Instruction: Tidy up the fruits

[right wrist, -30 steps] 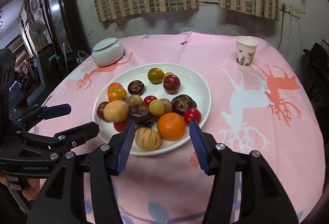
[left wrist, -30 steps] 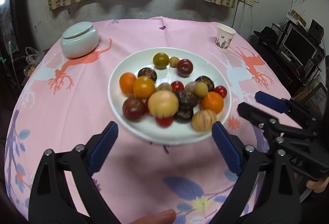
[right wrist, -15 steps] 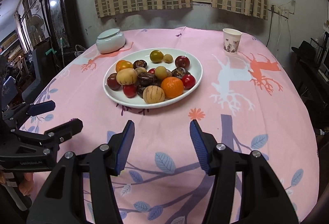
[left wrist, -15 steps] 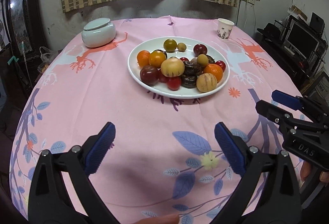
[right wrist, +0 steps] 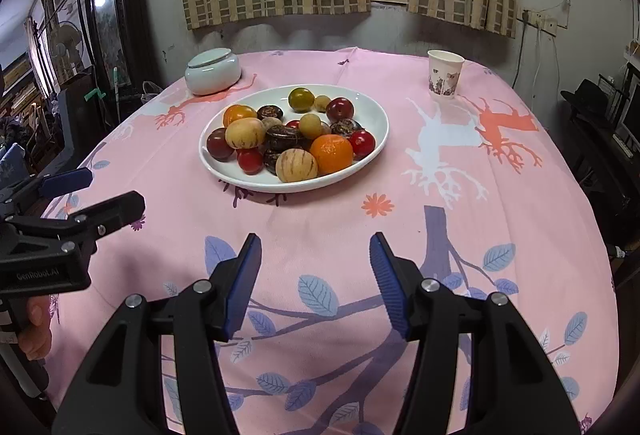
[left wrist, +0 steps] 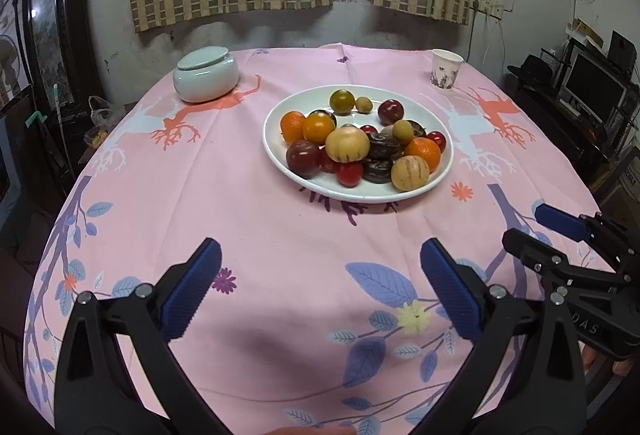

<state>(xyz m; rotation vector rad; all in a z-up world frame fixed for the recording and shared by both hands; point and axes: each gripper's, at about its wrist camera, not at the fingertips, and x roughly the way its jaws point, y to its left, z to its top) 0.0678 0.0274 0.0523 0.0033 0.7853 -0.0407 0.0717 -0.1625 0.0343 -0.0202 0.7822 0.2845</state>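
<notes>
A white plate (left wrist: 442,133) sits mid-table and holds several mixed fruits: oranges (left wrist: 425,153), striped yellow melons (left wrist: 346,144), red tomatoes, dark plums and small green fruits. It also shows in the right wrist view (right wrist: 376,115). My left gripper (left wrist: 318,279) is open and empty, well short of the plate near the table's front. My right gripper (right wrist: 315,267) is open and empty, also at the front. Each gripper shows at the edge of the other's view.
A round table with a pink patterned cloth (left wrist: 248,203). A pale lidded ceramic jar (left wrist: 205,74) stands at the back left, a paper cup (left wrist: 445,68) at the back right. Dark furniture at left, a monitor shelf (left wrist: 592,87) at right.
Both grippers have pulled back from just in front of the plate toward the table's front edge. Both stay open and empty. The fruits have not moved.
</notes>
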